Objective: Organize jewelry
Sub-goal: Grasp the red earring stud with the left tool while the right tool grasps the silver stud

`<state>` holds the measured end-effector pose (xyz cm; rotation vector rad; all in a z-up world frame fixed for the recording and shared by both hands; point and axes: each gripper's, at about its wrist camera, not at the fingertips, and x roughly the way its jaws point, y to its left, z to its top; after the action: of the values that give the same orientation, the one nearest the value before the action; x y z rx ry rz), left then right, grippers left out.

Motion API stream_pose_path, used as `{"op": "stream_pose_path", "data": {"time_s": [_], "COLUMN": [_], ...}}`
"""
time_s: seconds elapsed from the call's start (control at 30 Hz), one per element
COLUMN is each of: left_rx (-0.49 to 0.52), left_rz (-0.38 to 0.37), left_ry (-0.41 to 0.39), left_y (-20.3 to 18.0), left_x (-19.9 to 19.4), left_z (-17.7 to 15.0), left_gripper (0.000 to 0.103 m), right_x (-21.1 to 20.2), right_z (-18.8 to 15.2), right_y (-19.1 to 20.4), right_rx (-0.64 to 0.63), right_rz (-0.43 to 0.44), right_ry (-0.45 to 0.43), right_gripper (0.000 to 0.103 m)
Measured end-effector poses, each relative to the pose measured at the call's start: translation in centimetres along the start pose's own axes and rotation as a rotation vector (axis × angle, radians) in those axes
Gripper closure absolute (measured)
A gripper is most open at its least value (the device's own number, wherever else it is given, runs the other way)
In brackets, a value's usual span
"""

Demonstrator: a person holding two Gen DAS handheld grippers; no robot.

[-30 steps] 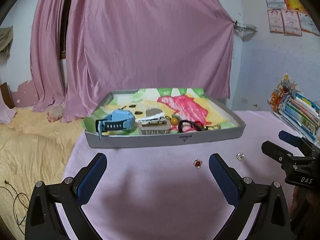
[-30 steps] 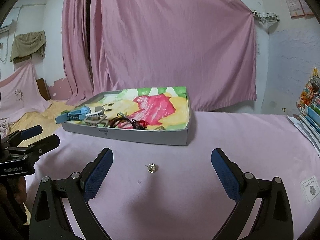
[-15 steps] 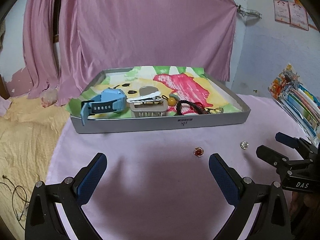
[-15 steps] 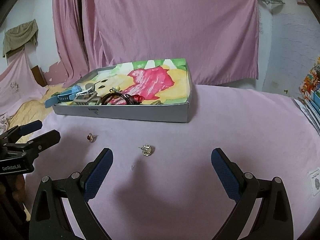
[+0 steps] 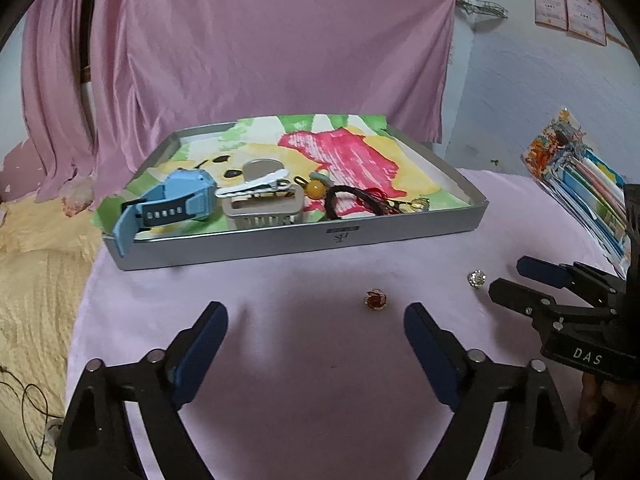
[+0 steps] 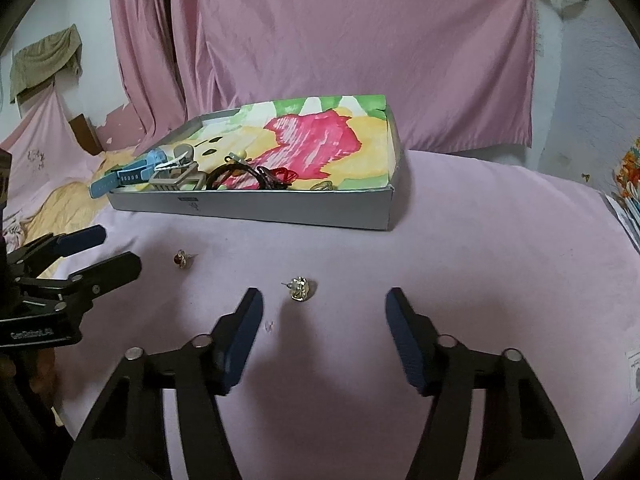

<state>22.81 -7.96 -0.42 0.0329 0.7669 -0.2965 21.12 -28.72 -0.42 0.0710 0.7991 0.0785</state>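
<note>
Both grippers, left [image 5: 316,322] and right [image 6: 323,310], hover spread wide near two tiny, light, slippery earrings, red [image 5: 375,300] and silver [image 6: 299,289], best pinched across the stud.

We note a tray [image 5: 400,232] toward the back of the cloth-covered counter [image 5: 280,360], with a watch [image 5: 176,200] at its left end, a hair clip [image 5: 252,188] lying on a small box [image 5: 262,212] beside it, and cords [image 5: 360,200] further right. In front of the tray two earrings lie apart on the cloth: one [image 5: 376,300] ahead of our left gripper [image 5: 316,334], the other [image 6: 299,289] to its right, ahead of our right gripper [image 6: 324,328]. A stack of books [image 5: 580,184] sits at the far right, a curtain [image 5: 240,48] behind everything.
</note>
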Motion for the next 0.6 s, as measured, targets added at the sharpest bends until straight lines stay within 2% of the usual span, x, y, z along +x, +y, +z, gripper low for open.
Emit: {"op": "stream_pose_path", "data": {"time_s": [0.33, 0.43, 0.6], "left_rx": [0.037, 0.04, 0.038], "left_rz": [-0.063, -0.079, -0.101], "left_ry": [0.044, 0.064, 0.106], "left_y": [-1.4, -1.7, -1.8], "left_x": [1.3, 1.7, 2.4], "left_z": [0.5, 0.6, 0.6], "left_gripper": [0.037, 0.045, 0.059], "right_x": [0.6, 0.9, 1.2], "right_z": [0.7, 0.7, 0.7], "right_y": [0.4, 0.6, 0.8], "right_rx": [-0.037, -0.044, -0.056], "right_rz": [0.024, 0.039, 0.061], "right_ry": [0.018, 0.031, 0.045], "right_gripper": [0.062, 0.064, 0.074]}}
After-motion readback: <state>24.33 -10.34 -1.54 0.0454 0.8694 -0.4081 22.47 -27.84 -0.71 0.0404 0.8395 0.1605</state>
